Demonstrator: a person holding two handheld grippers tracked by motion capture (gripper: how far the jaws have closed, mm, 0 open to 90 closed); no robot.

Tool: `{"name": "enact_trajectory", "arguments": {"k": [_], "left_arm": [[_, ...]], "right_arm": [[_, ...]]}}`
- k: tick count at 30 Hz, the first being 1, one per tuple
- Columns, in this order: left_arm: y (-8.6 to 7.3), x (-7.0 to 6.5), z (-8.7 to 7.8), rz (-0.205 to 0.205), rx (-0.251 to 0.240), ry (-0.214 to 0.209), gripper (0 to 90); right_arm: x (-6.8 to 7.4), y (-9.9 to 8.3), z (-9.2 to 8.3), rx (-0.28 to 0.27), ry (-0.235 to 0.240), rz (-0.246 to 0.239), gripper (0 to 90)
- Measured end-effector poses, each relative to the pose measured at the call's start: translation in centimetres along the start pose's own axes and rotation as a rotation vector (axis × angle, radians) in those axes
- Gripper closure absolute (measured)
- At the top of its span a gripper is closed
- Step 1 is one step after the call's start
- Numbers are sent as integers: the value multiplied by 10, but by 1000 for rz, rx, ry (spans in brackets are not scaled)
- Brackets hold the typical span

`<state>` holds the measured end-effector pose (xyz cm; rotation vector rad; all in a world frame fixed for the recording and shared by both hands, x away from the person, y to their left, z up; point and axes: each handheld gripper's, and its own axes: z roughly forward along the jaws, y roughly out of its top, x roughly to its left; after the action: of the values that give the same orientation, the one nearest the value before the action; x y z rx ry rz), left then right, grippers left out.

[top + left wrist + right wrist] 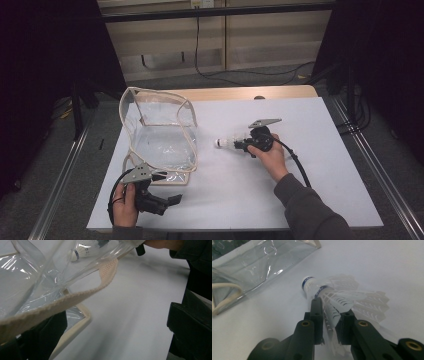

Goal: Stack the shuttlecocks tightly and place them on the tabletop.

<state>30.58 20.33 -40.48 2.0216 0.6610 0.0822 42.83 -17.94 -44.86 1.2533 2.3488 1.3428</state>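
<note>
High view – your right gripper (239, 144): you hold it over the white worktop (320, 165), to the right of the clear bag (160, 135), its jaws clamped on a shuttlecock (226, 142) whose cork end points at the bag.
High view – your left gripper (162, 176): it sits at the bag's near corner, at the cream trim; you cannot tell from here how the jaws stand.
High view – progress: the bag stands up and looks open at the top; the shuttlecock is outside it, near but apart.

Left gripper view – bag strap (75, 298): the cream webbing crosses in front of the left jaw, and the right jaw stands well off, so the jaws are apart and not closed on the strap.
Left gripper view – shuttlecock (81, 251): seen through the plastic, beyond the bag.

Right gripper view – grip: your jaws pinch the feather skirt of the shuttlecock (337, 296), cork forward, above the worktop.
Right gripper view – bag (257, 262): ahead and to the left, not touching.

Done, by my reading: pick-up of the shuttlecock.
Left to do: steady the bag mouth, carry the shuttlecock in, release it.
</note>
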Motion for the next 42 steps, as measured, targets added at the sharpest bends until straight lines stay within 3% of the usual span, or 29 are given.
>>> {"name": "enact_trajectory", "arguments": {"k": [10,34,42], "left_arm": [[0,0,0,0,-1,0,30],[0,0,0,-3,-3,0,30],[0,0,0,2,-2,1,30]], "right_arm": [[2,1,-5,3,-37,-17,656],[3,0,-24,4,-90,5,351],[3,0,-33,7,-98,18,323]]}}
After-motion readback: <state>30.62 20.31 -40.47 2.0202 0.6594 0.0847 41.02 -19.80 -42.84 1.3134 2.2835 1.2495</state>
